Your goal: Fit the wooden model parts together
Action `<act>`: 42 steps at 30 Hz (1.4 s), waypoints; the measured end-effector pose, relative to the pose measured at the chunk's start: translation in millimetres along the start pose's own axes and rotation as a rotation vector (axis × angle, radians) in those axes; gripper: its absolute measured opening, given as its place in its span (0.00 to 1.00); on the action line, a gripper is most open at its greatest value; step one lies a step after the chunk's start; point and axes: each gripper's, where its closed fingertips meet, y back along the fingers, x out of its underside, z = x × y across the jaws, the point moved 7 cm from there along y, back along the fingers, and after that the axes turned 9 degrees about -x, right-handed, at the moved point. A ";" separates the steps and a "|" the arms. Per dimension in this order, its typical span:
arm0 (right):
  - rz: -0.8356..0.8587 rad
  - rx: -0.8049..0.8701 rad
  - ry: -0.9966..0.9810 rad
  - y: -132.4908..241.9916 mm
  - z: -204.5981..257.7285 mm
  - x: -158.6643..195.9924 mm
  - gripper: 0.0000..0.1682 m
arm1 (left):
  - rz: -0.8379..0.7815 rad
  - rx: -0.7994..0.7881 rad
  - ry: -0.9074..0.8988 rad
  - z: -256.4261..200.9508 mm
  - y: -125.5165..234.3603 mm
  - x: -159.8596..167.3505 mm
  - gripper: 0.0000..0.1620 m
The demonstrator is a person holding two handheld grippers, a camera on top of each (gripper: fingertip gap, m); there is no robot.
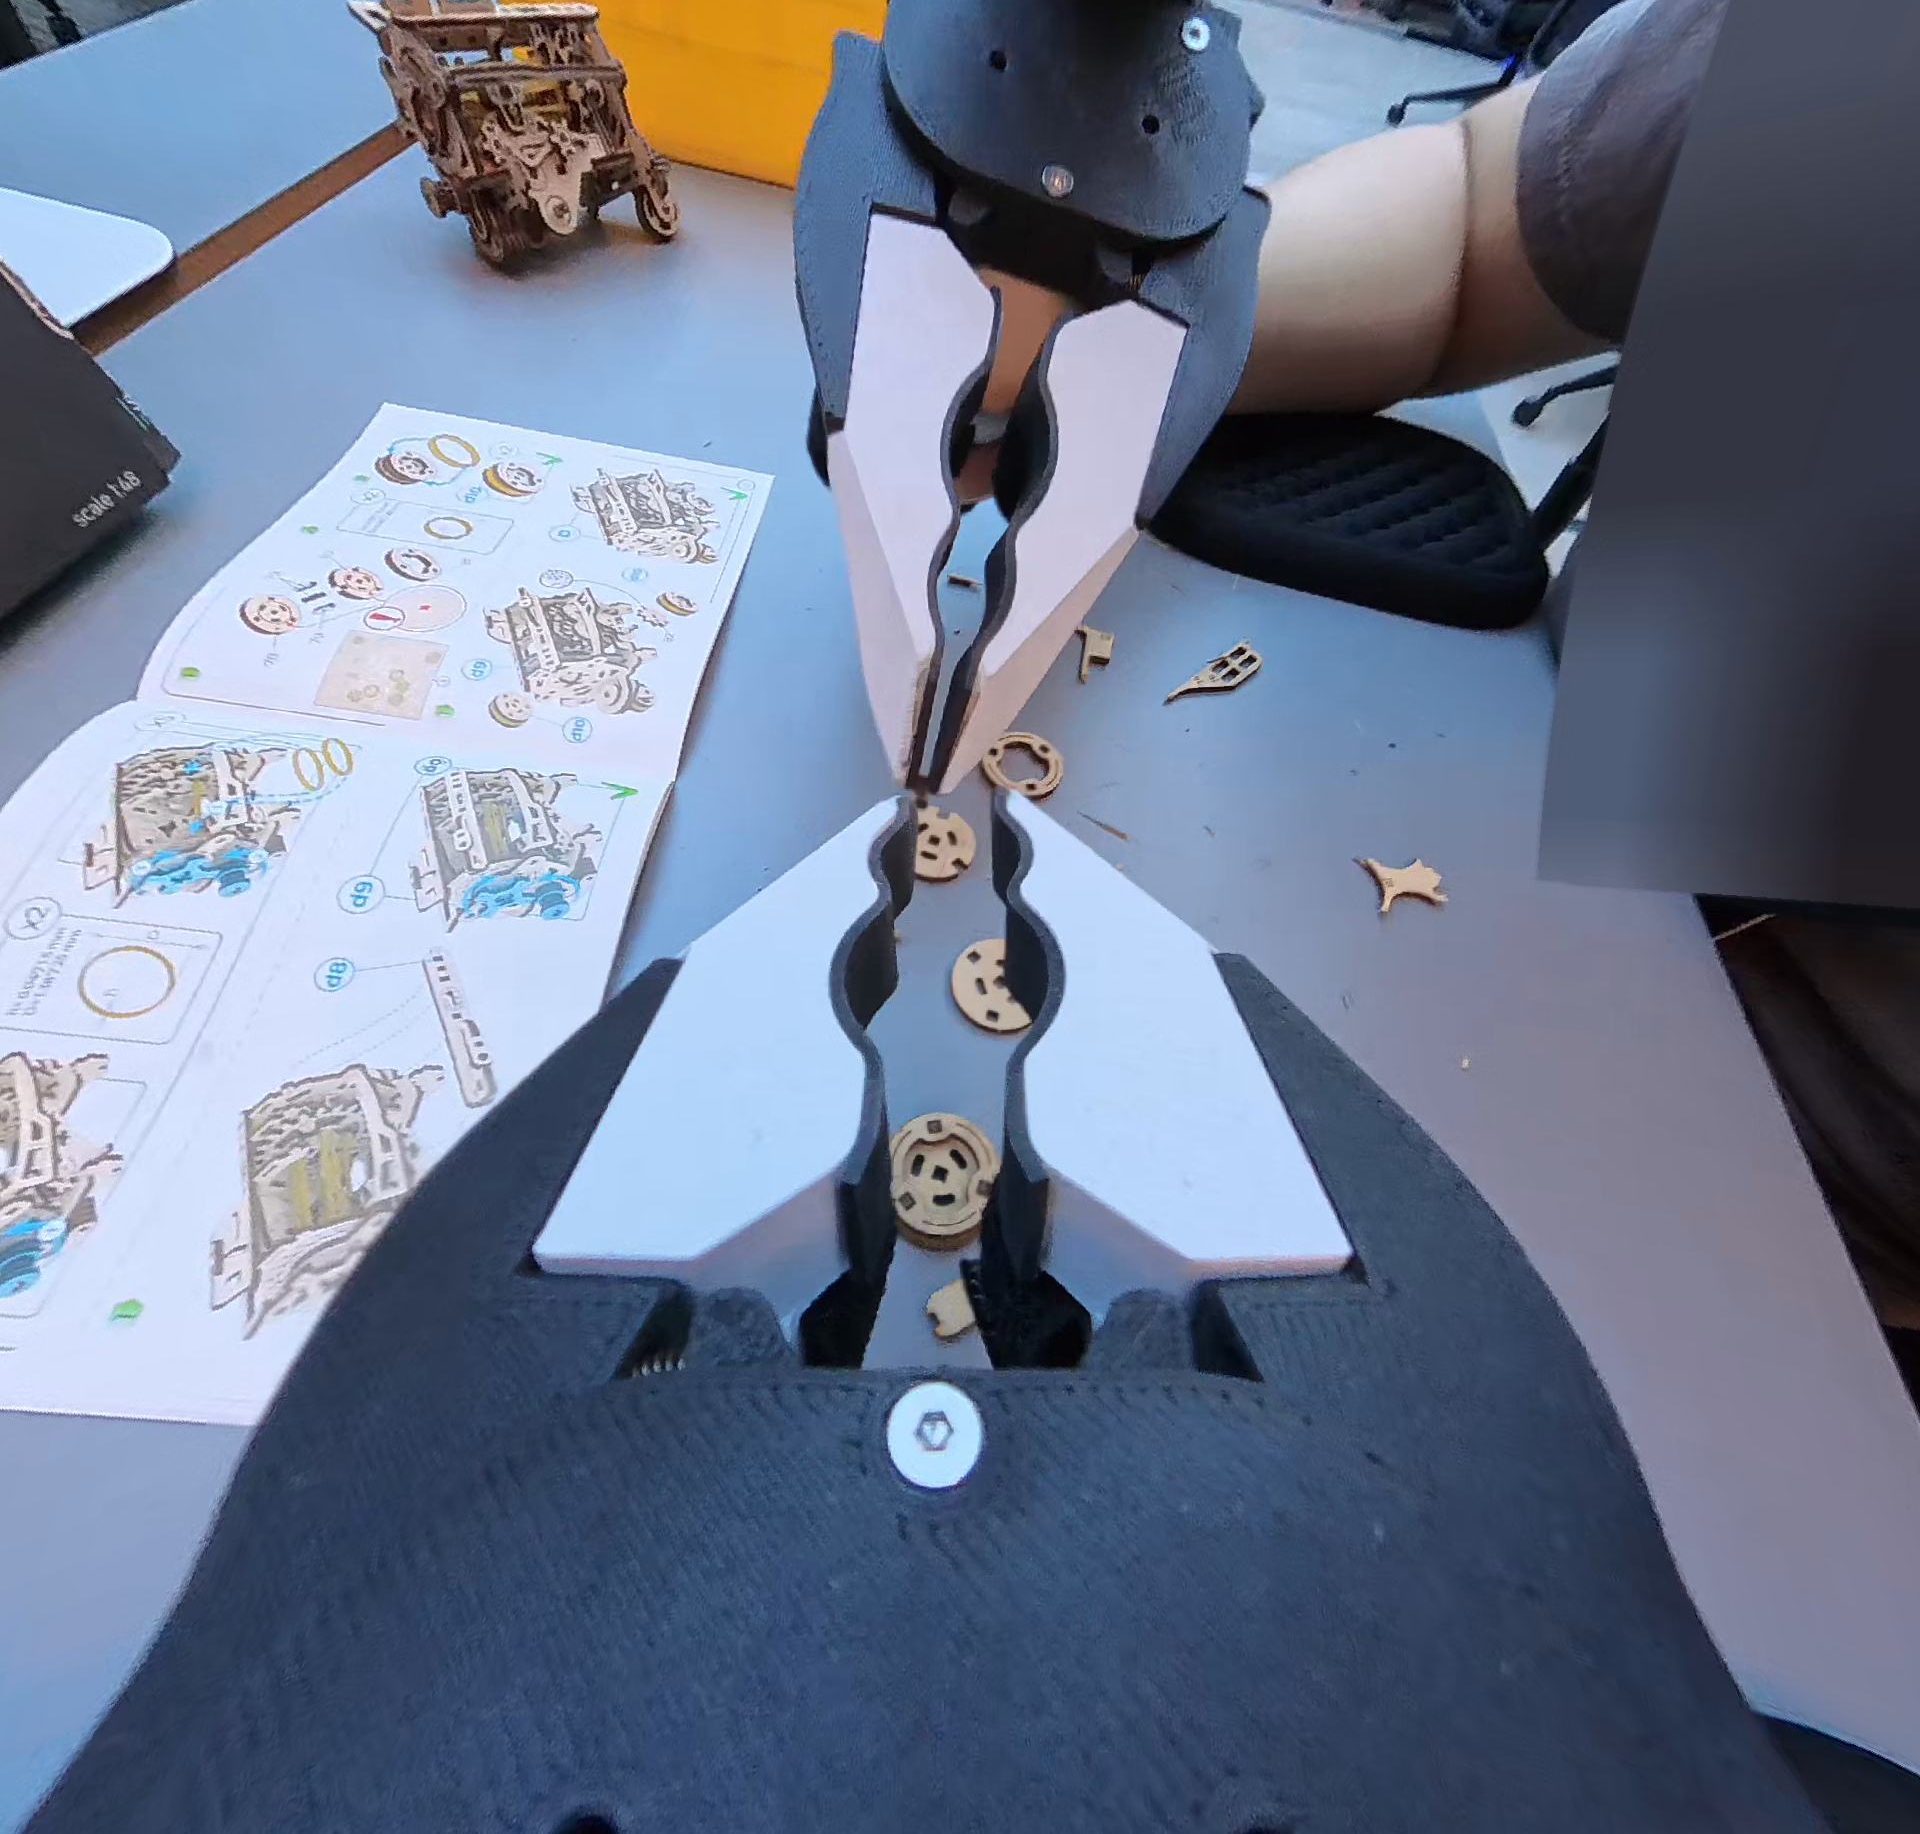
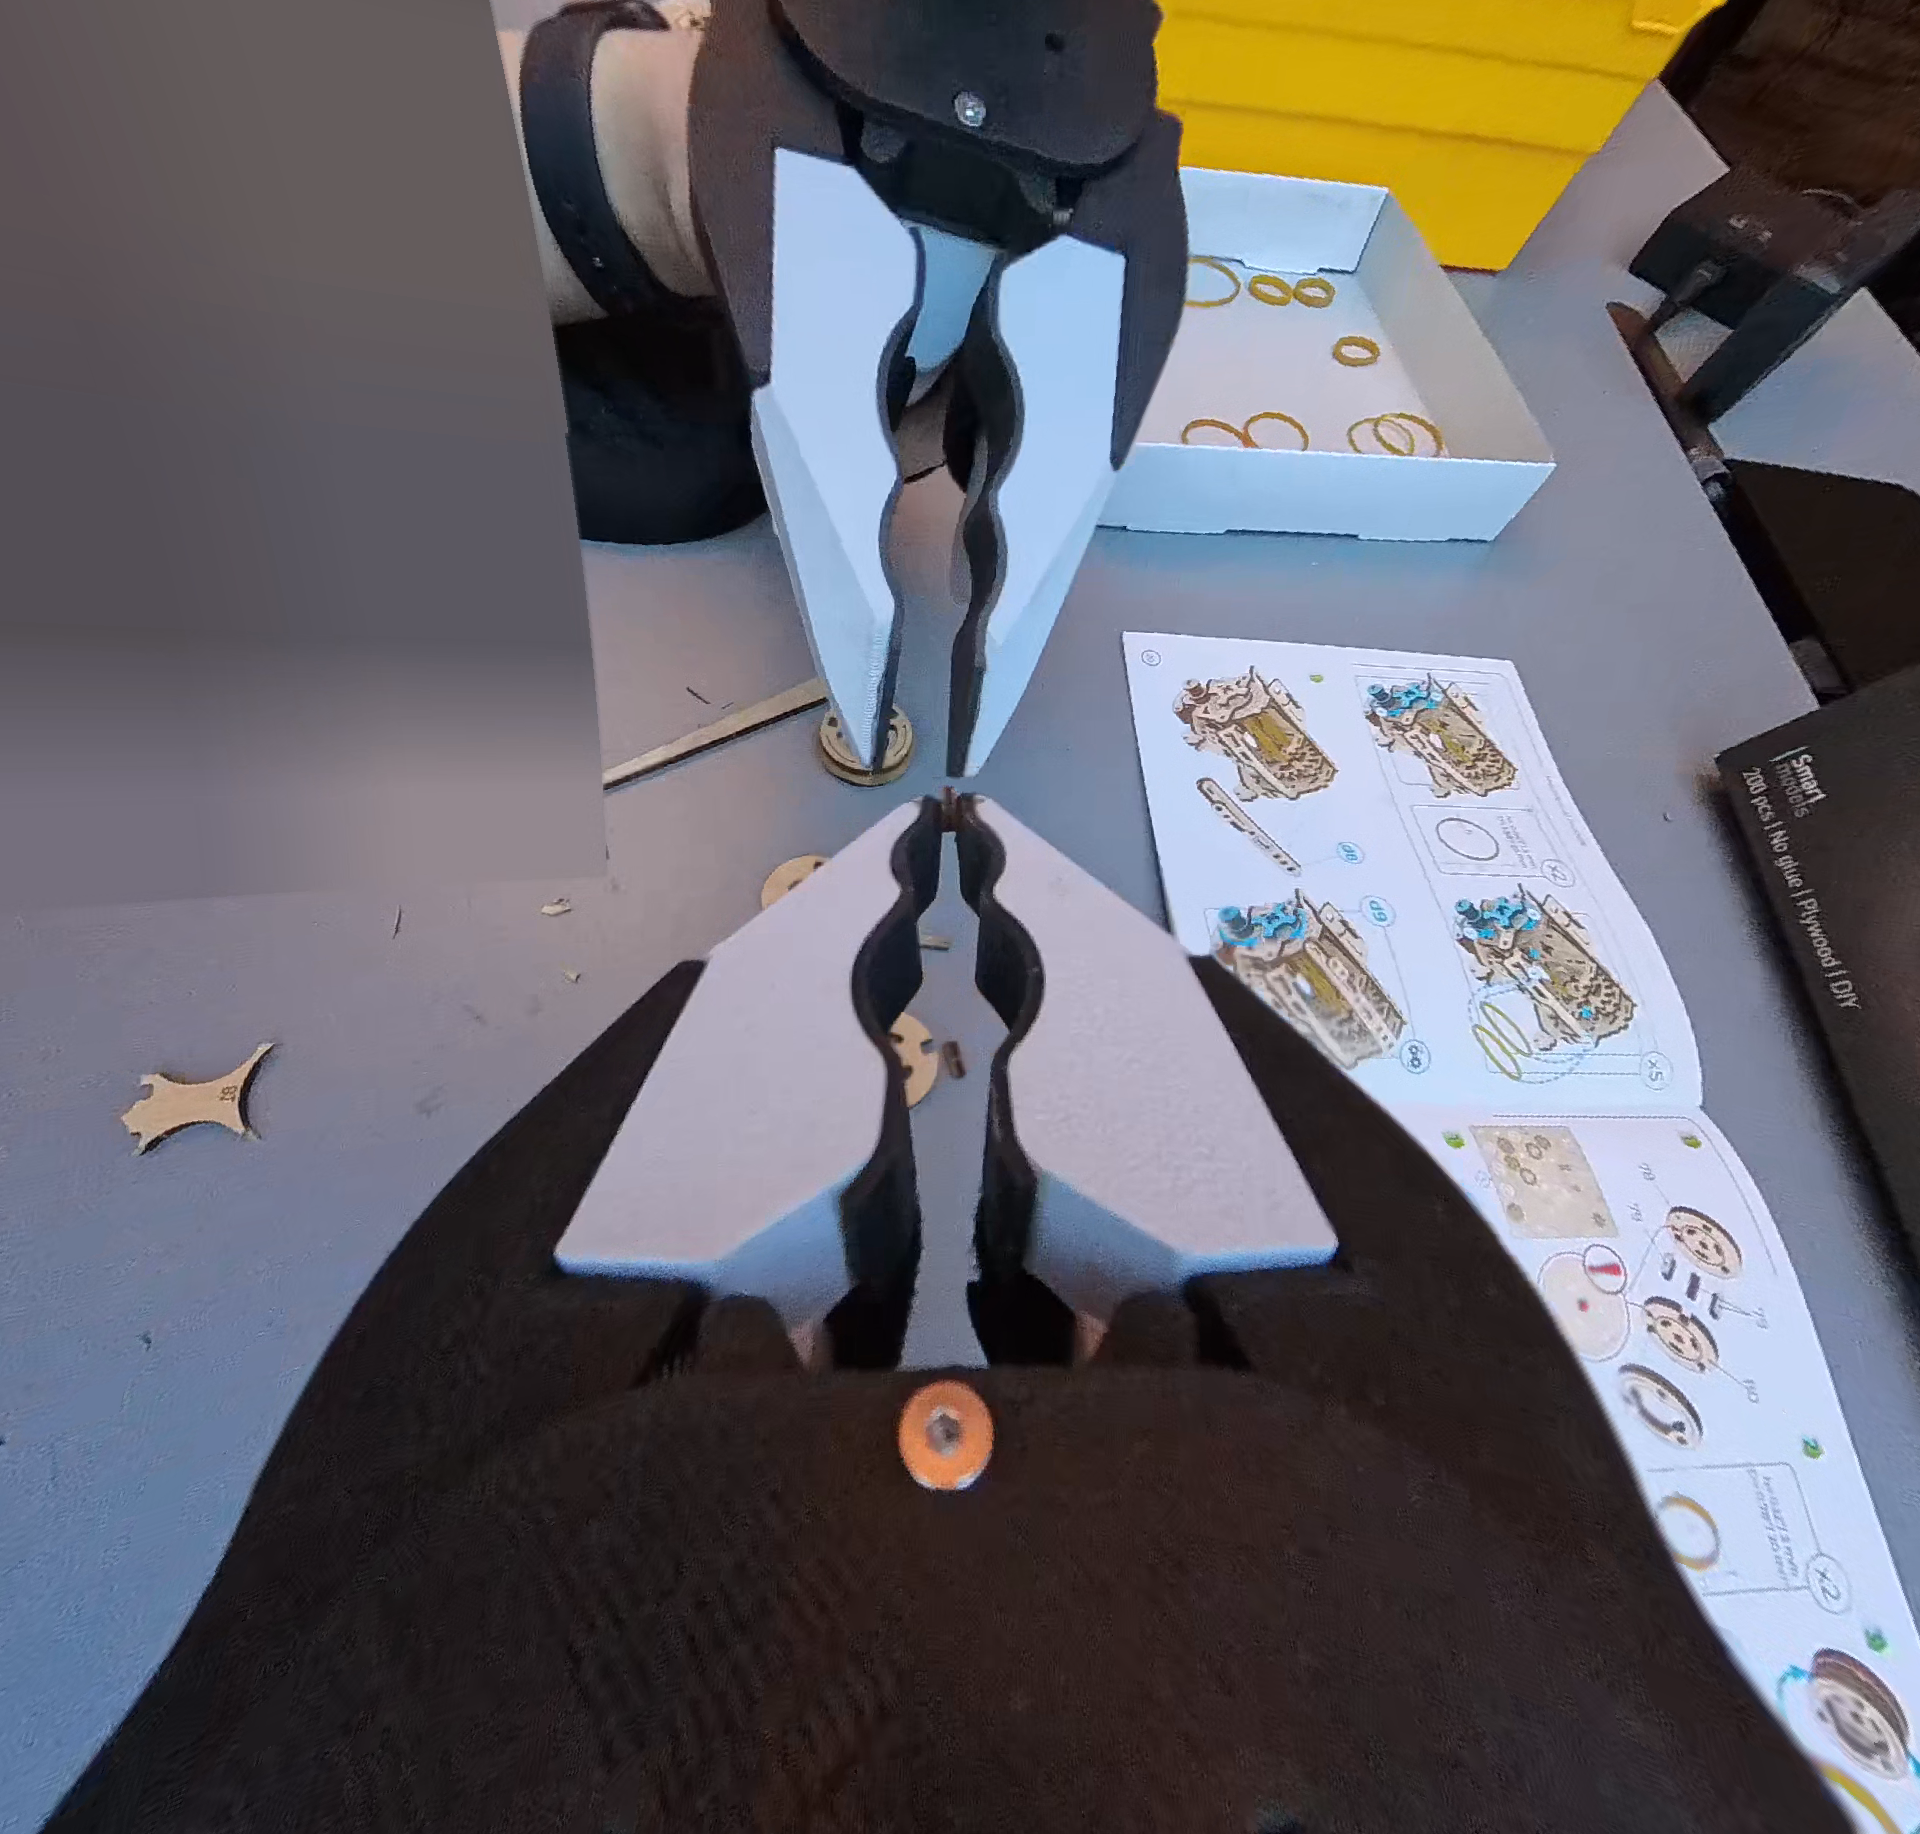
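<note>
My right gripper [image 2: 951, 805] is shut on a small brown wooden peg [image 2: 950, 800] at its tips. It also shows in the left wrist view [image 1: 928, 776], coming down from the top. My left gripper [image 1: 953, 799] is open and empty, tip to tip with the right one just above the table. Under them lie flat wooden discs [image 1: 943, 844] [image 1: 992, 984], a thicker assembled wheel [image 1: 940, 1176] and a wooden ring [image 1: 1023, 766]. The wheel [image 2: 868, 745] shows behind the left gripper [image 2: 923, 758] in the right wrist view. Another small peg [image 2: 951, 1057] lies by a disc [image 2: 914, 1057].
A built wooden model truck [image 1: 520, 111] stands at the back by a yellow bin [image 1: 707, 18]. An instruction sheet [image 1: 416, 745] and a black box [image 2: 1829, 932] lie to the side. A white tray [image 2: 1340, 517] holds rubber bands. Wood scraps [image 1: 1403, 882] are scattered about. Only a small space, under 4 cm, lies between the two pairs of fingers. Left tips and right tips are each some 8 cm from the thicker assembled wheel [image 1: 940, 1176].
</note>
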 end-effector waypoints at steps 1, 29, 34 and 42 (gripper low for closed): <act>0.010 -0.012 0.003 -2.6 -0.1 -2.2 0.01 | -0.006 0.005 0.008 0.2 0.8 -0.5 0.07; -0.110 -0.121 -0.112 -7.8 -4.5 -4.3 0.01 | 0.009 -0.027 -0.100 1.9 6.0 4.9 0.00; -0.164 -0.108 -0.087 -4.5 -5.4 -5.5 0.03 | -0.015 -0.012 -0.040 5.3 8.2 3.1 0.00; -0.199 0.071 0.395 12.0 6.1 1.1 0.15 | -0.061 0.072 0.187 17.9 10.3 5.8 0.00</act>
